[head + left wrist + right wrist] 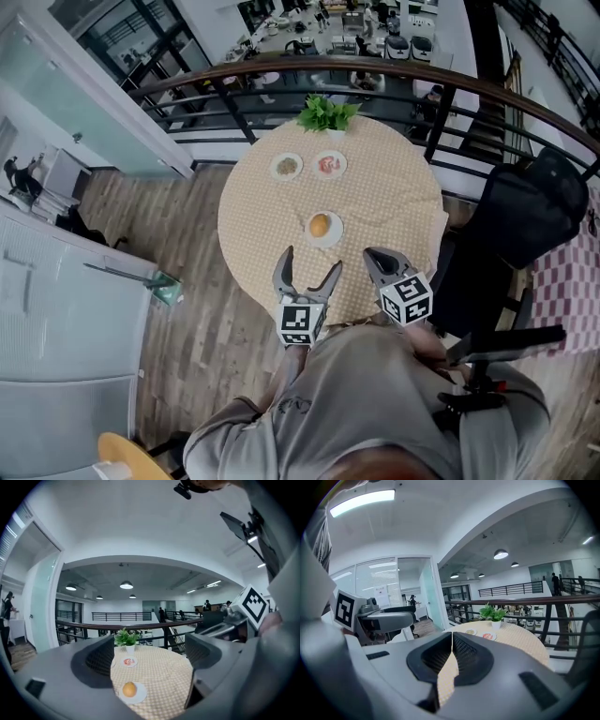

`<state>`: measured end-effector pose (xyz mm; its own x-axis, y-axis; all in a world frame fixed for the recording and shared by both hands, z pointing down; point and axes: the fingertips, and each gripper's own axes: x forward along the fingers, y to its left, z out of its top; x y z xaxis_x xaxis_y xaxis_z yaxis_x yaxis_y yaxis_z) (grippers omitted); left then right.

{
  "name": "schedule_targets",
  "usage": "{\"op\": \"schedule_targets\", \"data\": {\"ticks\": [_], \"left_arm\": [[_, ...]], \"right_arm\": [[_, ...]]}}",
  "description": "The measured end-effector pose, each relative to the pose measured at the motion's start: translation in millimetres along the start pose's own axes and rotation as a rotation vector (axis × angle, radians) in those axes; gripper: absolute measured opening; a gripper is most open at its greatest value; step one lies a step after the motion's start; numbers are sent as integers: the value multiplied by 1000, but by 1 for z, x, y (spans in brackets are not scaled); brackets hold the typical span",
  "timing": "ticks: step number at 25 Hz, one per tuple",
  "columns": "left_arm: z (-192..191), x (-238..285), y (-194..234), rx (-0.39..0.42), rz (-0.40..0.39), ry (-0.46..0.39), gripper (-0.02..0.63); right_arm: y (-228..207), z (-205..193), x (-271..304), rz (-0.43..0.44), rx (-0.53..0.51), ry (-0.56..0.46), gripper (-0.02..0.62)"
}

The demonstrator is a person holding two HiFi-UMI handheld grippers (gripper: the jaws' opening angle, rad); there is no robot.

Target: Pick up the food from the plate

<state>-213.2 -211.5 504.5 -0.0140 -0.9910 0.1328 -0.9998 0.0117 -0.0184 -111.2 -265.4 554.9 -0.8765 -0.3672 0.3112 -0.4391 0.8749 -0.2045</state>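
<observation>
1. The food (320,225), a round orange piece, sits on the nearest plate (336,234) of the round table (394,202), probably placed there for easy reach.
2. Two other plates (287,167) and a plant (326,112) stand further back.
3. The left gripper (311,260) hovers just short of that plate, jaws spread wide and empty, seemingly aimed at the food.
4. The right gripper (375,255) has its jaws pressed together on nothing.

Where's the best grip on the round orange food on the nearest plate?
Probably across its widest middle, left gripper coming down from the near side, open jaws straddling it: the food is rounded and sits alone on its plate.
</observation>
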Motion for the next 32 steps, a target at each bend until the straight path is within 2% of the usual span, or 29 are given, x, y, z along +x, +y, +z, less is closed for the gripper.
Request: {"op": "schedule_targets", "data": {"ticks": [6,12,16,21,25,32], "left_arm": [[-4,2,12,-25,5,3,466],[-15,10,25,-34,0,48,465],[-30,22,32,-54,-14,103,465],[-48,45,37,-42,-43,165,465],[-73,68,53,-72,-36,219,462],[-113,108,75,-8,-16,326,438]], "right_arm": [[5,-6,-1,5,-16,15,15],[-8,-17,-15,-53,8,37,15],[-19,-22,-26,-99,20,44,15],[-25,-24,-37,-133,25,49,15],[-28,-30,-41,-151,33,56,15],[-32,-33,-50,-180,38,62,15]]}}
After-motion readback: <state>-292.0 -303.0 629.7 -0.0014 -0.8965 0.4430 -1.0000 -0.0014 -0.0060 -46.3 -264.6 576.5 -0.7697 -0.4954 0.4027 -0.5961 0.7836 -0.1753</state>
